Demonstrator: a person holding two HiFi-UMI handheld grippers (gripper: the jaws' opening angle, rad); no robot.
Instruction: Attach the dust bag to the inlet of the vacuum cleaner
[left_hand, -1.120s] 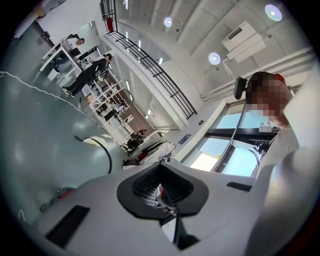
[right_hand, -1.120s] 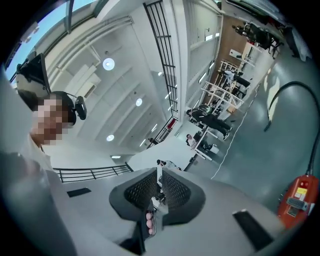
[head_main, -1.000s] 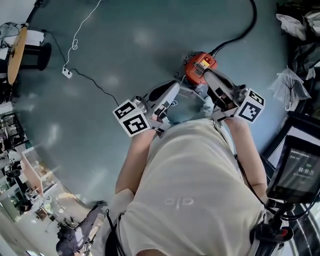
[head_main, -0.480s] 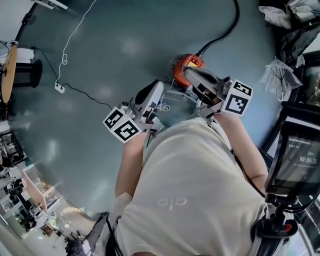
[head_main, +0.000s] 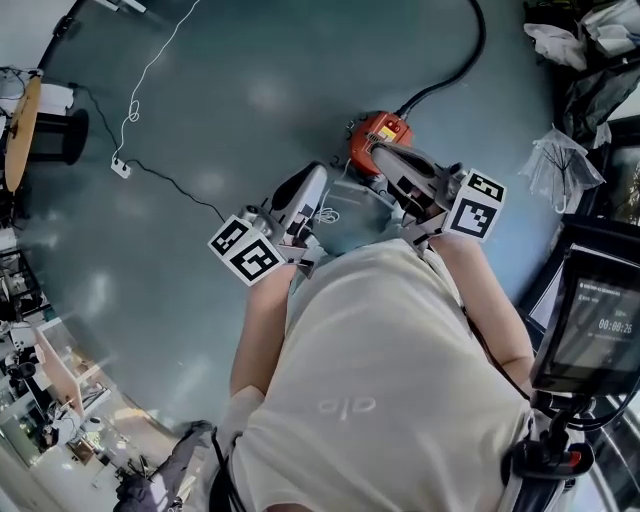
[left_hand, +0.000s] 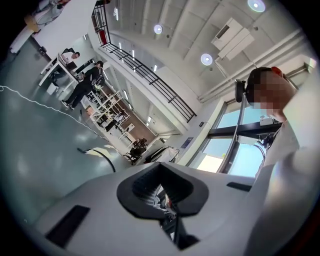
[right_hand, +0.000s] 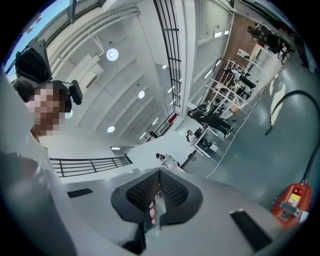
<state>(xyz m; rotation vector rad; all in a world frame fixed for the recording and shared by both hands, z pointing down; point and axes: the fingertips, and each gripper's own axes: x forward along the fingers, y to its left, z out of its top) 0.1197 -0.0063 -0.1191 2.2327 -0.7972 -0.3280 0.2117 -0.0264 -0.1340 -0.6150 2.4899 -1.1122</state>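
Bag (head_main: 352, 222), a pale thin sheet, hangs btwn the two grippers just in front of the person's chest, above the floor (head_main: 250, 90). It's near the orange vac (head_main: 378, 133) but not on it.

R gripper (head_main: 385, 152) is pinched closed on a thin pale edge, prob. the bag's rim (right_hand: 158, 209). L gripper (head_main: 316, 178) is also closed tight. Its own view shows only a dark sliver in the pinch, so I can't say what it has, if anything. Both gripper cams point up at the ceiling. Vac shows only at the corner of the R gripper view (right_hand: 292, 205). Inlet isn't visible anywhere.

Risks, as I judge them:
- Thin edge w/ a small bite, so the bag may slip or tear if the grippers pull apart.
- If the L side isn't really gripped, the rim will sag and miss the inlet.
- Vac is light-looking and on a slick floor, so a push could shove it away.
- Hose (head_main: 462, 62) lies close and could snag.
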